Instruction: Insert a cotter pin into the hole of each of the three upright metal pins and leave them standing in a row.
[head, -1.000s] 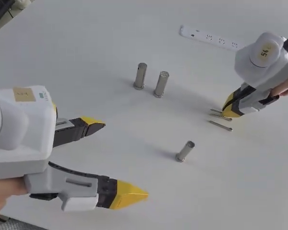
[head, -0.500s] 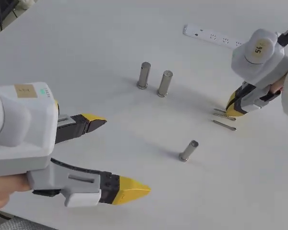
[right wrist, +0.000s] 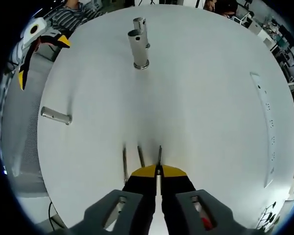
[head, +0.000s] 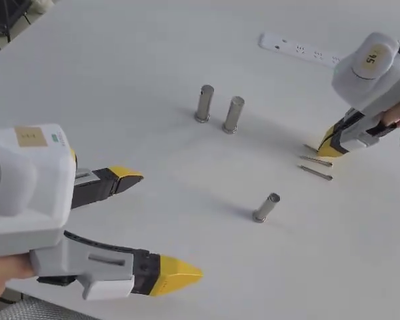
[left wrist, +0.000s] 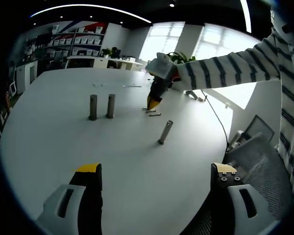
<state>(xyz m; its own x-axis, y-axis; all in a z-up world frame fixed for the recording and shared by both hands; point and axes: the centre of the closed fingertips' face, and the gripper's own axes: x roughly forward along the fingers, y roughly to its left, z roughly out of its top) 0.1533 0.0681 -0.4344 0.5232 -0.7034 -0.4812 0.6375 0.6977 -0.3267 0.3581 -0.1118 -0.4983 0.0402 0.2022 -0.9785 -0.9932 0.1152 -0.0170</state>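
1. Before inserting anything, note the right gripper (right wrist: pixel 158 170) tip-down on the white tabletop (head: pixel 120 67), jaws nearly closed, seemingly nipping one thin steel cotter pin (right wrist: pixel 159 154).
2. Just beside it, two more loose cotter pins (head: pixel 318 161), lying roughly parallel for easy picking.
3. Well apart, two upright grey metal pins (head: pixel 205 103) standing close together; a third metal pin (head: pixel 266 208) tipped on its side, needing righting first.
4. Low and near, the left gripper (left wrist: pixel 157 169), jaws spread wide and empty, likely held ready to steady a pin.

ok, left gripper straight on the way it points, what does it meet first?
Probably the lone silver metal pin, just right of centre between the open jaws; height unclear, so it might pass above it.
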